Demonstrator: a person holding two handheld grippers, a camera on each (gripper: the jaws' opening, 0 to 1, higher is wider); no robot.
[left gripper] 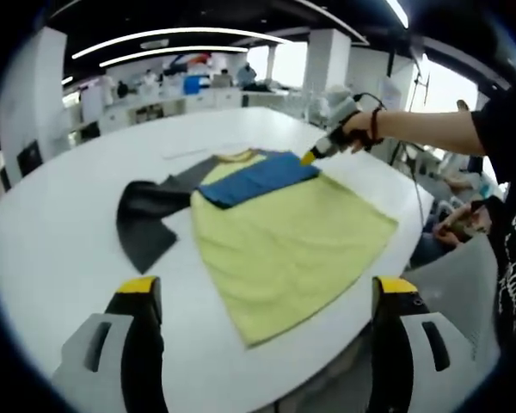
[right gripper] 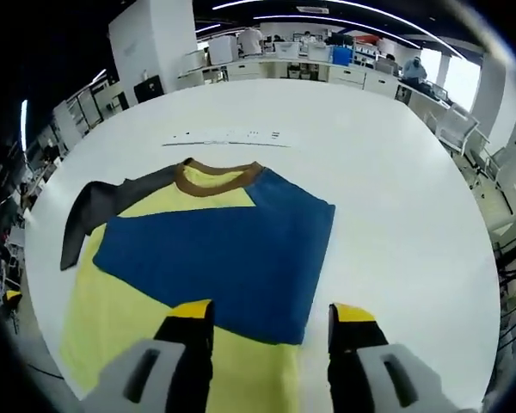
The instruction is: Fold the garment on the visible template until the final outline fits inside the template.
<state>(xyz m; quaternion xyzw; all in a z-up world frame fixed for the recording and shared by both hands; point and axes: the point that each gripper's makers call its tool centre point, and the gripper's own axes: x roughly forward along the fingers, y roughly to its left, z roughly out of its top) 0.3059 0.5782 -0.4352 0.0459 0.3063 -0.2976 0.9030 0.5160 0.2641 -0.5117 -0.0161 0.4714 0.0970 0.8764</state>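
Tools both stand apart-jawed, gripping nothing: our right tool [right gripper: 269, 317] hovers over the blue sleeve [right gripper: 228, 249] folded across the yellow garment [left gripper: 284, 232]; our left tool [left gripper: 267, 288] waits short of its hem, which hides the table [left gripper: 60, 249] edge.

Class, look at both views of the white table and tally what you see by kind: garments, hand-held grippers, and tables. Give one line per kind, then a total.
Garments: 1, the shirt, yellow body with a blue sleeve folded across and a dark grey sleeve spread out
Hand-held grippers: 2, the left hand-held gripper and the right hand-held gripper
Tables: 1, the white table
Total: 4
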